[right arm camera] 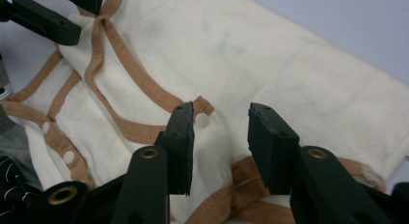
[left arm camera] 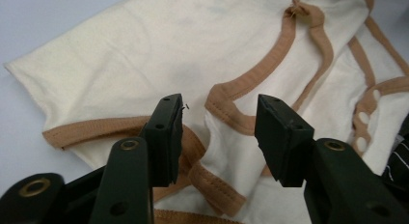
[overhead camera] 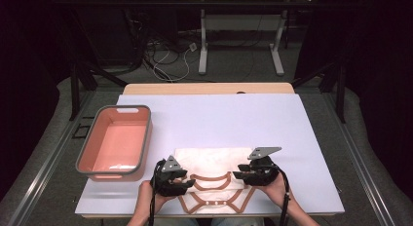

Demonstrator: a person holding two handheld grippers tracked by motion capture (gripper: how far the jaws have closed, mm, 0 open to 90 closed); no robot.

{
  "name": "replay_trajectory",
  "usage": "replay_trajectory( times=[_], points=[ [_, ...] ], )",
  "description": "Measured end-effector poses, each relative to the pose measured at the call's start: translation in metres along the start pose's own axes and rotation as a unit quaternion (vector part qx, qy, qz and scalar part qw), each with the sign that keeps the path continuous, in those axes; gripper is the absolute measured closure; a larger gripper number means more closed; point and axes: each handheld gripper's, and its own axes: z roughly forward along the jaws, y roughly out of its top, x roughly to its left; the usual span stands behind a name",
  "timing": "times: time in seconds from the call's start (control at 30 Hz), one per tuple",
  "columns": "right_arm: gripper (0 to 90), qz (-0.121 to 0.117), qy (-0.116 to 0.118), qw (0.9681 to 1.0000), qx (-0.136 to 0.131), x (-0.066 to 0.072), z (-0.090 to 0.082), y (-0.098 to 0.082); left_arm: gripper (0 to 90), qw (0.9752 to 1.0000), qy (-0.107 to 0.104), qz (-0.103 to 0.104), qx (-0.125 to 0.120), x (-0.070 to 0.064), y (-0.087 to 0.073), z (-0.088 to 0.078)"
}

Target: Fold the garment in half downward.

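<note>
A cream baby garment (overhead camera: 214, 162) with tan trim and snap tabs lies flat near the front edge of the white table (overhead camera: 219, 119). My left gripper (overhead camera: 190, 184) is at the garment's near left part. In the left gripper view the left gripper (left arm camera: 219, 132) stands open just over a curl of tan trim on the garment (left arm camera: 144, 50), with nothing pinched. My right gripper (overhead camera: 239, 176) is at the garment's near right part. In the right gripper view the right gripper (right arm camera: 219, 137) is open over the garment (right arm camera: 270, 64), beside a trim tab with a snap hole. The left gripper's fingers (right arm camera: 43, 14) show at the top left of that view.
A salmon bin with a grey rim (overhead camera: 146, 138) stands on the table's left side; it looks empty. The person's hands come in over the table's front edge. Beyond the table's far edge are cables on the floor and the legs of another table (overhead camera: 203, 46).
</note>
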Motion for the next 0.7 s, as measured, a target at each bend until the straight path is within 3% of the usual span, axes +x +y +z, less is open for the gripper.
replay_trajectory(
  times=[0.07, 0.13, 0.27, 0.3, 0.43, 0.7],
  points=[
    [59.5, 0.001, 0.000, 1.0000, 0.008, 0.000, 0.003, -0.001, 56.7, 1.0000, -0.005, -0.005, 0.000, 0.001, -0.002, 0.003],
    [58.5, -0.005, 0.005, 0.9994, 0.034, 0.000, 0.009, -0.005, 60.8, 0.9999, -0.009, 0.000, 0.007, 0.001, -0.004, 0.005],
    [60.4, -0.009, 0.007, 0.9988, 0.048, 0.000, 0.014, -0.008, 65.6, 0.9996, -0.019, 0.008, 0.019, -0.001, -0.008, 0.010],
    [67.3, -0.014, 0.009, 0.9987, 0.047, 0.000, 0.013, -0.009, 71.3, 0.9995, -0.021, 0.009, 0.022, -0.002, -0.009, 0.012],
    [77.1, -0.020, 0.010, 0.9987, 0.046, -0.001, 0.013, -0.010, 79.4, 0.9992, -0.026, 0.017, 0.023, -0.005, -0.010, 0.015],
    [78.2, -0.032, 0.006, 0.9989, 0.033, 0.005, 0.006, -0.009, 80.7, 0.9990, -0.038, 0.016, 0.017, -0.004, -0.012, 0.011]
  ],
)
